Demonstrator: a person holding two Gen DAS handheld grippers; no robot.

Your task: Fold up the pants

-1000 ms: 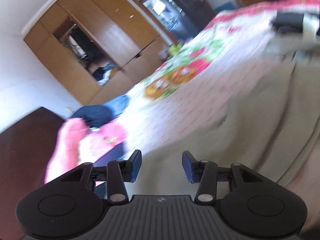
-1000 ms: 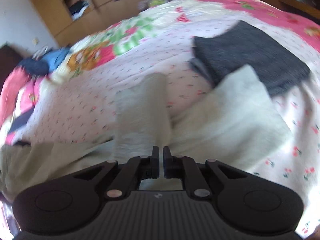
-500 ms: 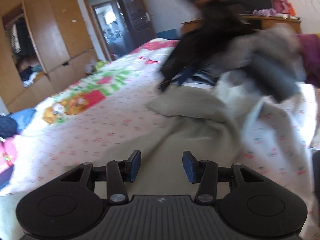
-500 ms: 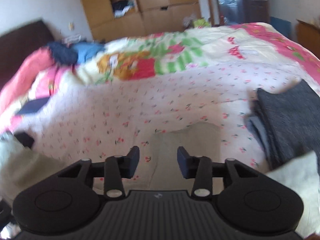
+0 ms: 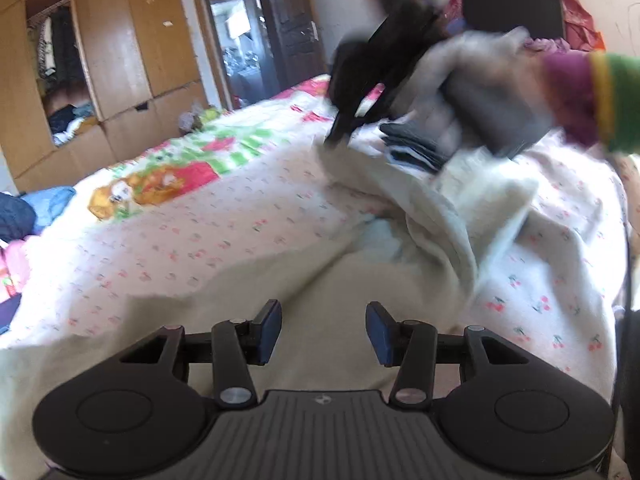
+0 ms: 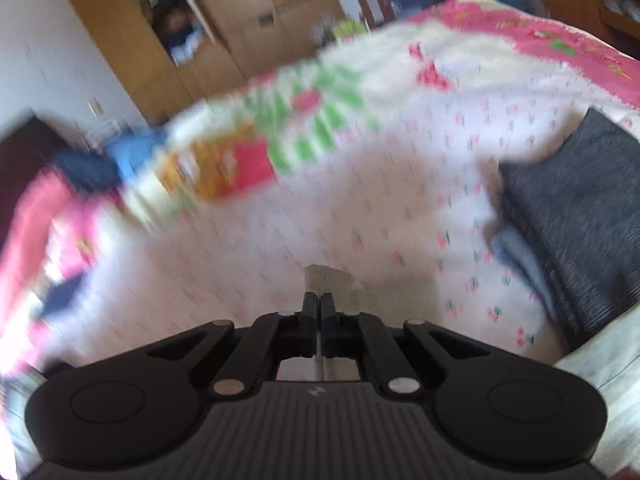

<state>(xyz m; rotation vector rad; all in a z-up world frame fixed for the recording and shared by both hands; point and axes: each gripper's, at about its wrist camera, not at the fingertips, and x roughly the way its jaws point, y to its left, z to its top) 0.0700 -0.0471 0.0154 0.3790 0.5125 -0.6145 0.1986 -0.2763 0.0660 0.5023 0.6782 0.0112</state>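
Pale beige pants [image 5: 320, 280] lie rumpled across the flowered bedspread [image 5: 200, 236]. My left gripper [image 5: 323, 328] is open and empty, low over the pants. In the left wrist view the right gripper [image 5: 368, 80] shows blurred, held by a gloved hand above the far end of the pants. In the right wrist view my right gripper [image 6: 319, 312] is shut on a bit of the pale pants fabric [image 6: 326, 276], which sticks out past the fingertips.
A folded dark grey garment [image 6: 576, 220] lies on the bed at the right, also in the left wrist view [image 5: 416, 148]. Blue and pink clothes [image 5: 24, 216] are heaped at the left. Wooden wardrobes [image 5: 120, 40] and a doorway stand behind.
My right gripper was open half a second ago and has shut on the pants fabric. The left gripper stays open and has held its view of the bed and doorway.
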